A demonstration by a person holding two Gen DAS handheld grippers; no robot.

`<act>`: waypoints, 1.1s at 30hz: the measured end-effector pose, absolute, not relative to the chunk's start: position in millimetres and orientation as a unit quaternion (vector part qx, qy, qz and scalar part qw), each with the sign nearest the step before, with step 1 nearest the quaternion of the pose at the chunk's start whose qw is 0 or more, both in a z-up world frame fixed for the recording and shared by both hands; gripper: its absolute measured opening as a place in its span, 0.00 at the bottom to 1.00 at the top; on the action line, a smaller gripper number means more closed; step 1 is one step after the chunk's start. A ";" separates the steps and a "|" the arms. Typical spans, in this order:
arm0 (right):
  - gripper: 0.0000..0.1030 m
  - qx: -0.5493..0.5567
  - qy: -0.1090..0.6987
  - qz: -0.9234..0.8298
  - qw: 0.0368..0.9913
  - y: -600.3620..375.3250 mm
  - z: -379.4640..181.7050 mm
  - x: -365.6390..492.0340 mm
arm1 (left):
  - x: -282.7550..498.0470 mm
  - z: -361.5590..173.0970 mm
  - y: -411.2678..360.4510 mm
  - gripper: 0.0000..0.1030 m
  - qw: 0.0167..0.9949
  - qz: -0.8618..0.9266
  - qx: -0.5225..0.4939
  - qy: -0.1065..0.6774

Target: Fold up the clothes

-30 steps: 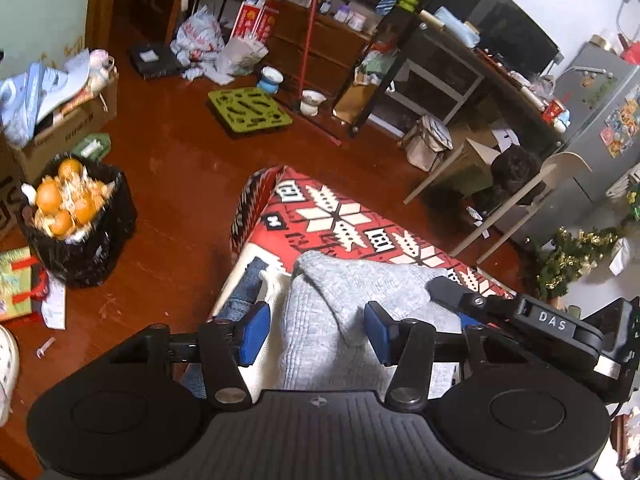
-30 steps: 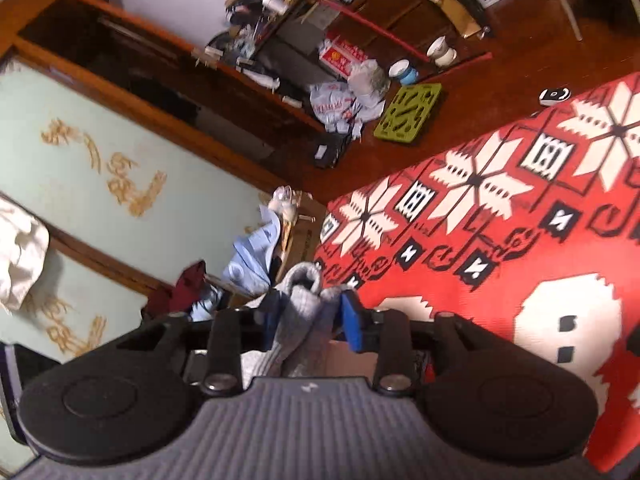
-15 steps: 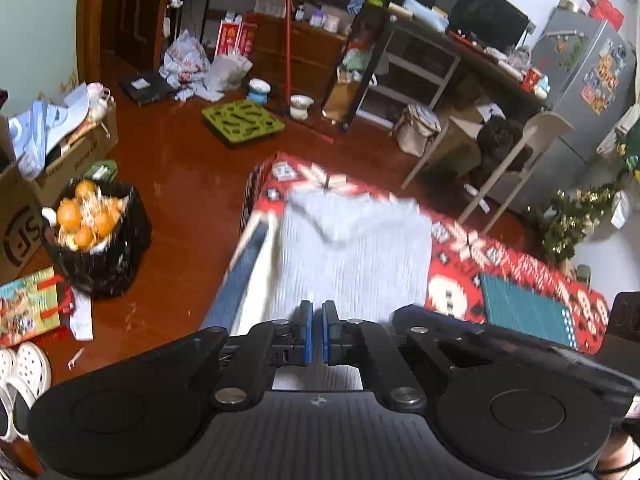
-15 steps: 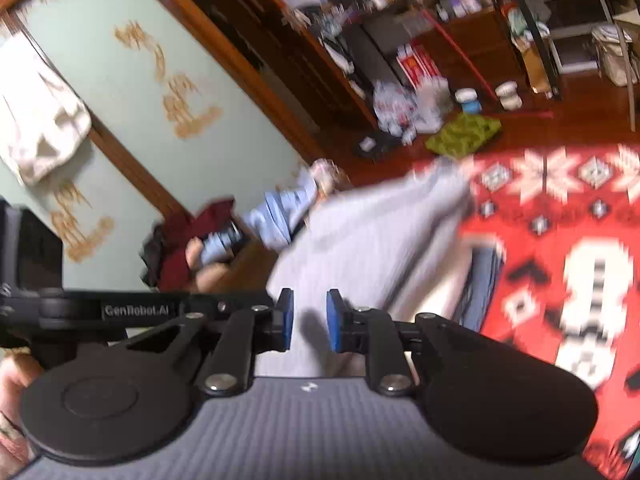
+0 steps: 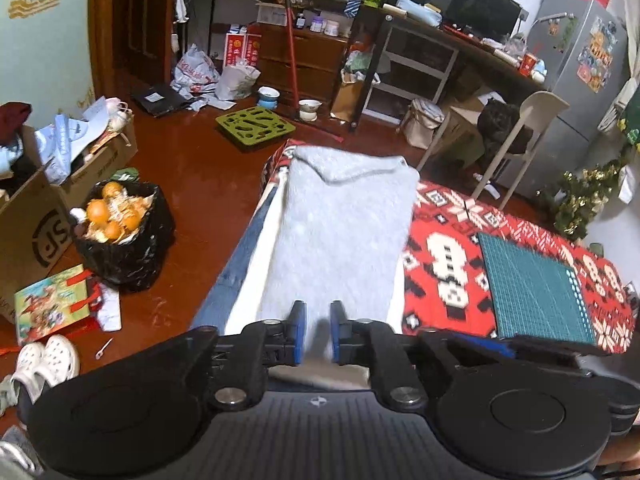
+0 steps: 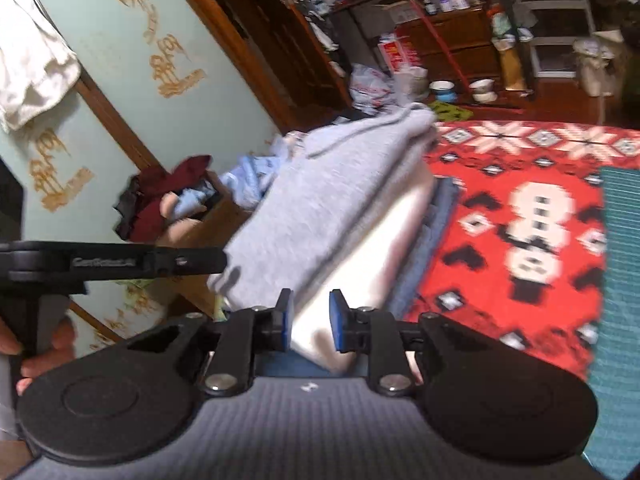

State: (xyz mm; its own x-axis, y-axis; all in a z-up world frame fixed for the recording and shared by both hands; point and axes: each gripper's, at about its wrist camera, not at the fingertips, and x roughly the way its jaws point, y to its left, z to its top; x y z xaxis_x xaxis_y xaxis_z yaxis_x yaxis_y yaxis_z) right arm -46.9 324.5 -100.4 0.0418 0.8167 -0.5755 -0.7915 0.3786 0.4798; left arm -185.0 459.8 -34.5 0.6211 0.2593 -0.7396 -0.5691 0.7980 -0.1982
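- Since the frame a second earlier, the grey sweater (image 5: pixel 344 232) has been drawn out from a bunched heap into a long flat panel; both grippers have been pulled back toward its near hem.
- In the left wrist view the sweater is seen in the centre of the frame, laid on top of a white garment (image 5: pixel 260 276) and a pair of blue jeans (image 5: pixel 232 272), all stacked at the left end of the red patterned blanket (image 5: pixel 444 264).
- The left gripper (image 5: pixel 316 330) is at the lower centre, its jaws narrowly apart and opening; the sweater's hem lies in the gap, and no pressing by the blue pads is seen.
- The right gripper (image 6: pixel 310 320) is at the lower centre of its view, jaws narrowly apart and opening; the white garment's edge lies between them, apparently not clamped, though the picture is blurred.
- A green cutting mat (image 5: pixel 532 284) is noted on the blanket, right of centre.
- On the floor at left, a black bag of oranges (image 5: pixel 120 236) and cardboard boxes (image 5: pixel 36 232) are recorded.
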 end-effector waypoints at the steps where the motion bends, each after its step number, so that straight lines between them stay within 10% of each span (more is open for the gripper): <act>1: 0.25 0.007 0.409 0.555 0.725 314.4 -95.6 -52.0 | -190.9 -32.9 451.7 0.29 0.876 0.241 -0.212 0.361; 16: 0.99 -0.108 0.363 0.506 0.775 184.6 -55.4 -96.2 | -238.1 -47.9 334.5 0.64 0.869 0.274 -0.213 0.354; 33: 0.99 -0.149 0.375 0.444 0.800 124.7 -57.8 -120.7 | -245.6 -48.3 259.9 0.83 0.846 0.342 -0.147 0.382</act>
State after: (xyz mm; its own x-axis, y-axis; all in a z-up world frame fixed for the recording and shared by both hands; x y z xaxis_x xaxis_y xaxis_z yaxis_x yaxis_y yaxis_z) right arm -120.7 124.7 -57.8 0.3232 0.5992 -0.7325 -0.8224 0.5607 0.0958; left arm -245.6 259.9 -48.3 0.4744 0.4663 -0.7467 -0.6904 0.7233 0.0131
